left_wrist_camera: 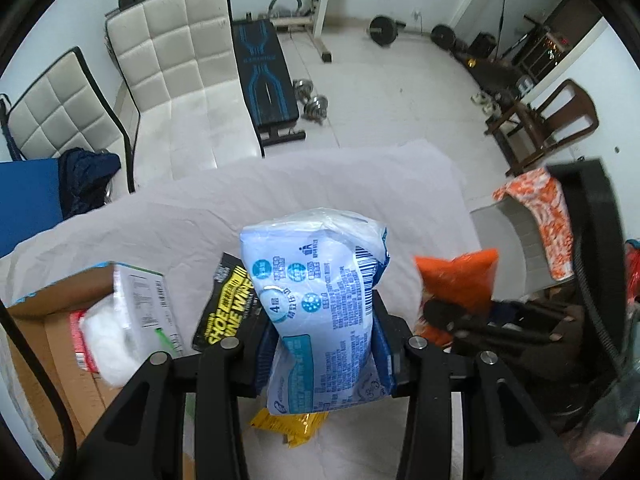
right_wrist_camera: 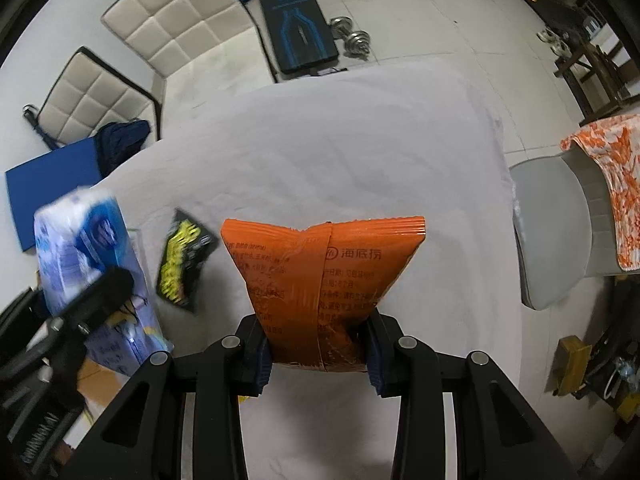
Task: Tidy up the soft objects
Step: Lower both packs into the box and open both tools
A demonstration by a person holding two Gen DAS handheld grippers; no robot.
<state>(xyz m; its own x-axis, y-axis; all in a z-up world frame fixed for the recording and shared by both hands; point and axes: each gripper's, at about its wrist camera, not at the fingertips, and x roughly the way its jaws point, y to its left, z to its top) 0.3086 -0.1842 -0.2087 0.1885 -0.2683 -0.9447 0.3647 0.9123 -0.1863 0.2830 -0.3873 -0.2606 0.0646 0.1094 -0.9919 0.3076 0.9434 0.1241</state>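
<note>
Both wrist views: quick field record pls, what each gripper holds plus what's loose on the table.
left gripper: shut on blue-white tissue pack
right gripper: shut on orange snack bag
table cover: white cloth
loose on cloth: black-yellow wipes pack, yellow packet
cardboard box: at left, holds white soft item

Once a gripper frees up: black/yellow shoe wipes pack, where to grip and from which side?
The black and yellow pack lies flat on the white sheet, so a top pinch would likely slip. Probably best to take its free far short edge, coming in low from the open table side; the cardboard box and left gripper crowd the near end.
</note>
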